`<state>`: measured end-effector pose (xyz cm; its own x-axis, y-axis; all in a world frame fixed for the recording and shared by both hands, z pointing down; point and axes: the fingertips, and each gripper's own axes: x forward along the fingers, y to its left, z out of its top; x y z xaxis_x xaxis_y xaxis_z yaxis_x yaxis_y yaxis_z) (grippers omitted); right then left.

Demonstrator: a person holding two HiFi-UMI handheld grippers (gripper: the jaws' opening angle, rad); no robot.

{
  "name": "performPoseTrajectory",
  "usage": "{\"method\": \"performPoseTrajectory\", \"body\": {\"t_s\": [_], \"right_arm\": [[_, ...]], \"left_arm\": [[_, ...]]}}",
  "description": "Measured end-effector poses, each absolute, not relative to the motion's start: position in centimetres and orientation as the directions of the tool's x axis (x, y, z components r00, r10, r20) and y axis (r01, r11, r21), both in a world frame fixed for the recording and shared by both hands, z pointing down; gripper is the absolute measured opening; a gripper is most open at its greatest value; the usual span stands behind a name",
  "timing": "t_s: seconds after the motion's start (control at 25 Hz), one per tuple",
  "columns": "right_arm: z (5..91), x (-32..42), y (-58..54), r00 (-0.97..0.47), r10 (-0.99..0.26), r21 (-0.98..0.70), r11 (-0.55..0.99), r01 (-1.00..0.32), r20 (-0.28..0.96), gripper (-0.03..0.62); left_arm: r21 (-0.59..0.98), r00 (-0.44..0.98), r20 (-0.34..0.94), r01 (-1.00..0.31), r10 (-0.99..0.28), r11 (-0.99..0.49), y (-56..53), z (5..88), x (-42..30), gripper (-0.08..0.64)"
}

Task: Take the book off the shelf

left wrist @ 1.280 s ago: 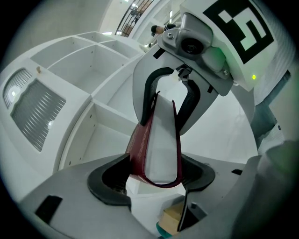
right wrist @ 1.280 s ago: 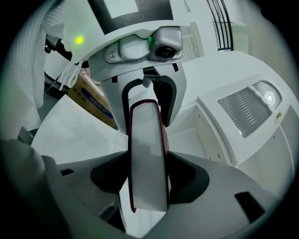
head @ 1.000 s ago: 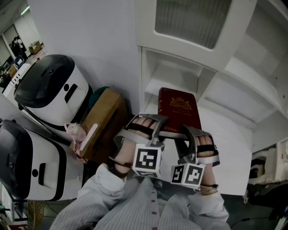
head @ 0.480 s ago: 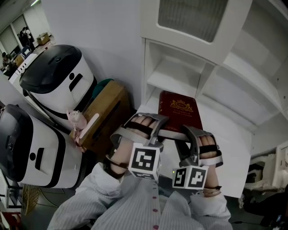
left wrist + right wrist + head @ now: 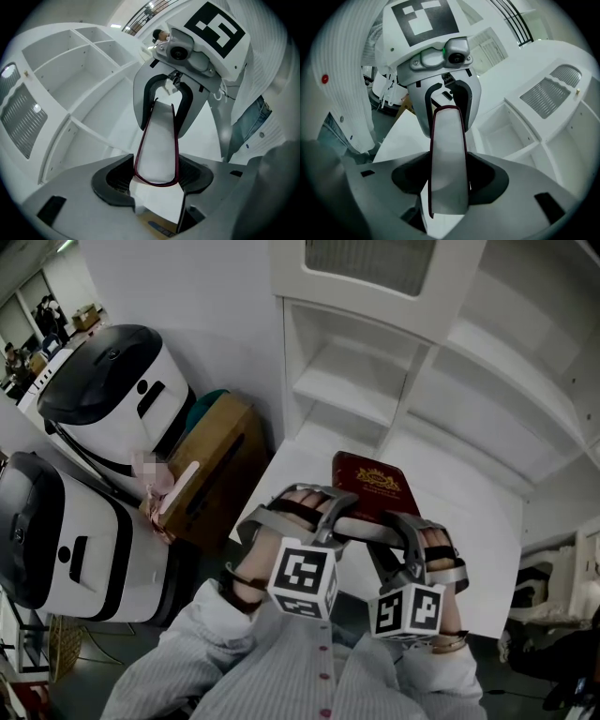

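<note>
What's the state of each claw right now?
Left claw: jaws have just closed further, gripping the book.
Right claw: closed on the same book.

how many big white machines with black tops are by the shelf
2. The far machine stands against the wall at upper left, beside the brown box; the near machine is at the left edge, closer to the person. Others may be out of frame.
</note>
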<state>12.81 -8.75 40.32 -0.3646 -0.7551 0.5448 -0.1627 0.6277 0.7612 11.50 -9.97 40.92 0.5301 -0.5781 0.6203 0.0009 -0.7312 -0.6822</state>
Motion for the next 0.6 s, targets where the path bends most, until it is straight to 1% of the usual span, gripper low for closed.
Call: {"method": "performPoseTrajectory", "body": {"t_s": [0.28, 0.6], "right_arm": [[42.4, 15.5, -6.3, -0.384, -0.679, 0.653, 0.725, -0.218, 0.626, 0.230], [44.0, 17.5, -4.2, -0.403, -0.601, 0.545, 0.798, -0.258, 0.690, 0.229]], "left_arm": [[-0.596, 0.567, 0.678, 0.052, -0.467, -0.802, -7.4, 42.9, 14.3, 0.265], [-0.488, 0.589, 0.731, 0.099, -0.344, -0.867, -5.2, 44.6, 16.4, 0.262]]}}
